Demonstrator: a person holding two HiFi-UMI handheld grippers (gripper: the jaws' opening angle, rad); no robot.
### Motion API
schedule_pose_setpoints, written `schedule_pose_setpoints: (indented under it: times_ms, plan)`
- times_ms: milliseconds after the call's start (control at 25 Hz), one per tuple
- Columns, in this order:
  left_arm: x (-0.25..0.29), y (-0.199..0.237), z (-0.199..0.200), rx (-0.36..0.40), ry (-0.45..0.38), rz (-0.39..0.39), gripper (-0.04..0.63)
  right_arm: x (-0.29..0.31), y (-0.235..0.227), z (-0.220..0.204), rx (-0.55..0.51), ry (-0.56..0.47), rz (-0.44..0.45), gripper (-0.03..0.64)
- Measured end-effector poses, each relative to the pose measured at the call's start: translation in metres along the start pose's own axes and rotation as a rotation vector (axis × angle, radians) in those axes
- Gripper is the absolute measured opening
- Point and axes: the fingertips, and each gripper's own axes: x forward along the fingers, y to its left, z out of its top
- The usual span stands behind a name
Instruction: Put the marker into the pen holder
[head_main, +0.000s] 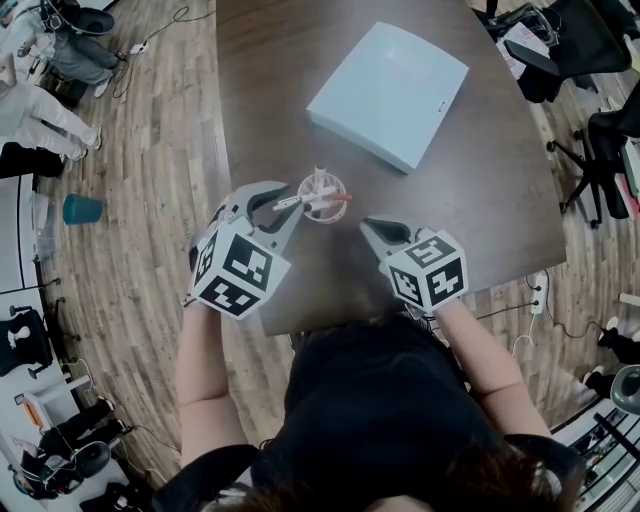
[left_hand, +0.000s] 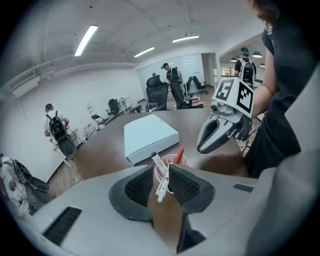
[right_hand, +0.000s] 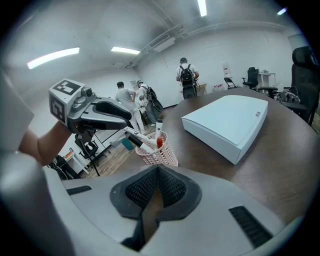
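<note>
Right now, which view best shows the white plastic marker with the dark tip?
The left gripper view: the white marker lies close-up between its parted jaws. The head view shows it small; the right gripper view, side-on, leaning into the pink mesh pen holder.

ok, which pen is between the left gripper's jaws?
The white marker, tilted over the pen holder rim; the red-tipped pen stands inside it.

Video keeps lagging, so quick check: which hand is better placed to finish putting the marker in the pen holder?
Left. The marker sits between the fingers of the left gripper, its far end at the pen holder. The right gripper is shut, empty, and back from the holder.
</note>
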Motion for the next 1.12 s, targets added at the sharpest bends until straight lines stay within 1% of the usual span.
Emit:
schedule_pose_setpoints:
  times_ms: [320, 440, 520, 680, 800, 960, 1120]
  plan:
    - [-0.008, 0.001, -0.009, -0.101, -0.057, 0.034, 0.110, -0.001, 0.006, -0.001, -0.016, -0.001, -0.002, 0.018]
    - [-0.015, 0.003, -0.011, -0.139, -0.088, 0.066, 0.100, -0.003, 0.007, -0.001, -0.017, -0.008, -0.006, 0.018]
    - [-0.021, 0.005, -0.012, -0.198, -0.124, 0.096, 0.085, -0.006, 0.006, -0.002, -0.016, -0.012, -0.012, 0.018]
    - [-0.033, 0.008, -0.015, -0.347, -0.209, 0.162, 0.055, -0.009, 0.005, -0.002, -0.019, -0.018, -0.023, 0.018]
    - [-0.044, 0.011, -0.016, -0.441, -0.282, 0.208, 0.044, -0.012, 0.005, -0.002, -0.021, -0.023, -0.029, 0.018]
    - [-0.057, 0.015, -0.019, -0.532, -0.353, 0.270, 0.035, -0.015, 0.006, -0.001, -0.026, -0.029, -0.036, 0.018]
    - [-0.064, 0.017, -0.031, -0.620, -0.384, 0.335, 0.032, -0.018, 0.006, 0.000, -0.029, -0.036, -0.045, 0.018]
